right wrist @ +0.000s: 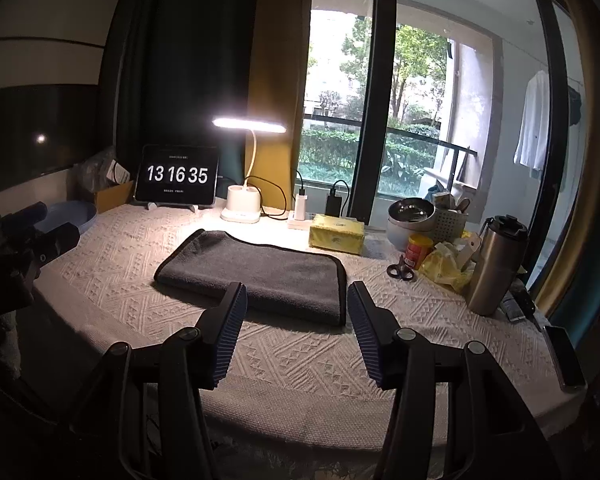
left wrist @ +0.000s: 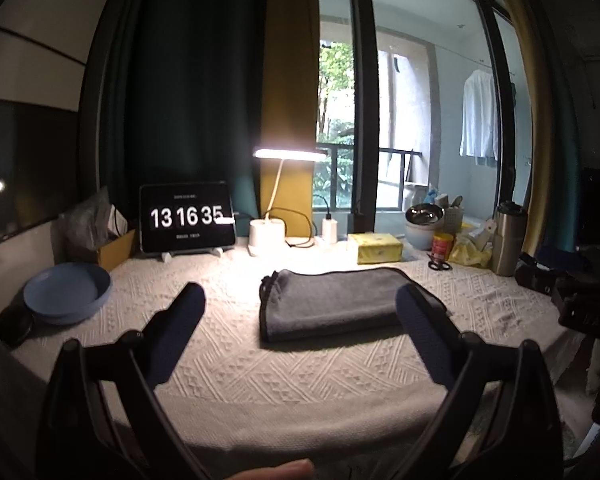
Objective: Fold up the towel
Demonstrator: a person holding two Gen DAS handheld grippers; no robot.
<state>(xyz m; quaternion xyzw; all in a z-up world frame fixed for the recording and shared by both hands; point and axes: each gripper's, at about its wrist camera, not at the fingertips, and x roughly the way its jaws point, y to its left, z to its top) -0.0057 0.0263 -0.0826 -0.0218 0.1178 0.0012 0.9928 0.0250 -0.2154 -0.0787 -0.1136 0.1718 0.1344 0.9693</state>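
A grey towel [left wrist: 332, 304] with dark trim lies folded flat on the white patterned tablecloth [left wrist: 236, 360]; it also shows in the right wrist view [right wrist: 260, 272]. My left gripper [left wrist: 300, 300] is open and empty, hovering in front of the towel's near left part, apart from it. My right gripper [right wrist: 297, 290] is open and empty, just in front of the towel's near right edge. The left gripper's body shows at the left edge of the right wrist view [right wrist: 28, 236].
A blue bowl [left wrist: 66, 292], tablet clock [left wrist: 186, 216], lit desk lamp [left wrist: 288, 154] and yellow tissue pack [left wrist: 374, 248] stand along the back. Scissors [right wrist: 400, 270], a red can [right wrist: 418, 250], a steel bottle [right wrist: 494, 264] and a phone [right wrist: 566, 360] sit at the right.
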